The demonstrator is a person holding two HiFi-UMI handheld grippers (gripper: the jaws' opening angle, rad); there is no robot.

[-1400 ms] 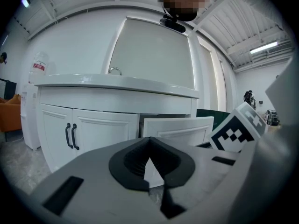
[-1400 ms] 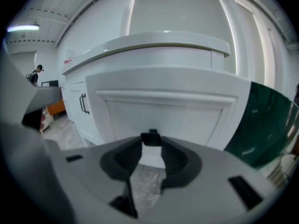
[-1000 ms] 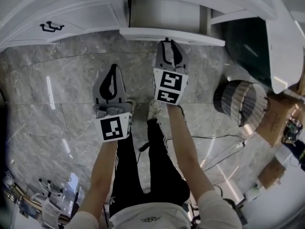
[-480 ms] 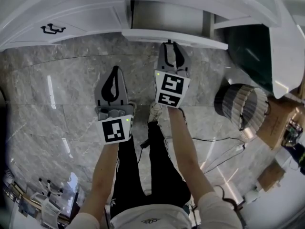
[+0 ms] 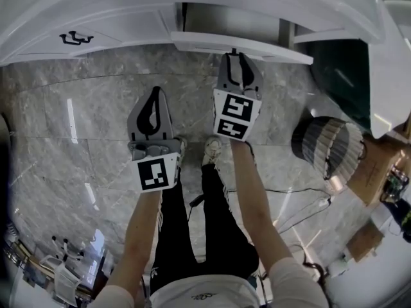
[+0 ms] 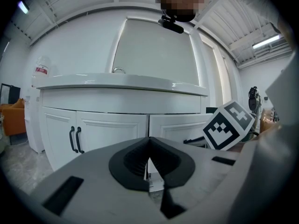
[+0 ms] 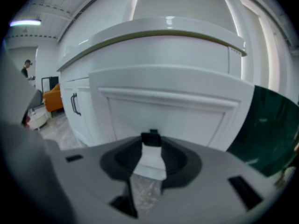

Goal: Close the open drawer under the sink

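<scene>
Right tongs (image 5: 233,56): clenched, as far as can be judged, on the dark handle (image 7: 151,138), which fills the gap between the two tips; aimed forward and somewhat down.
Left tongs (image 5: 154,90): clenched on nothing, tips meeting; held back and to the left of the right tongs, well apart from the drawer.
Drawer (image 5: 239,45): directly ahead of the right tongs and met at their tips; ahead and to the right of the left tongs; standing out from the white cabinet (image 5: 115,24) below the countertop (image 7: 154,31).
Long axis: panelled front running left to right, square across the line of the right tongs; slide travel straight ahead, away from the body.
Nearer hand: right, already at the handle; left idle.
Cabinet door pulls (image 5: 74,38): far to the left of both tongs, out of the way.
Step in hand: judged as contact made, closing stroke not yet finished, front proud of the cabinet face.
Next move: likely a straight push along the tongs' own line until flush.
Risk: sideways drift could rack the drawer or slip the tips off the handle.
</scene>
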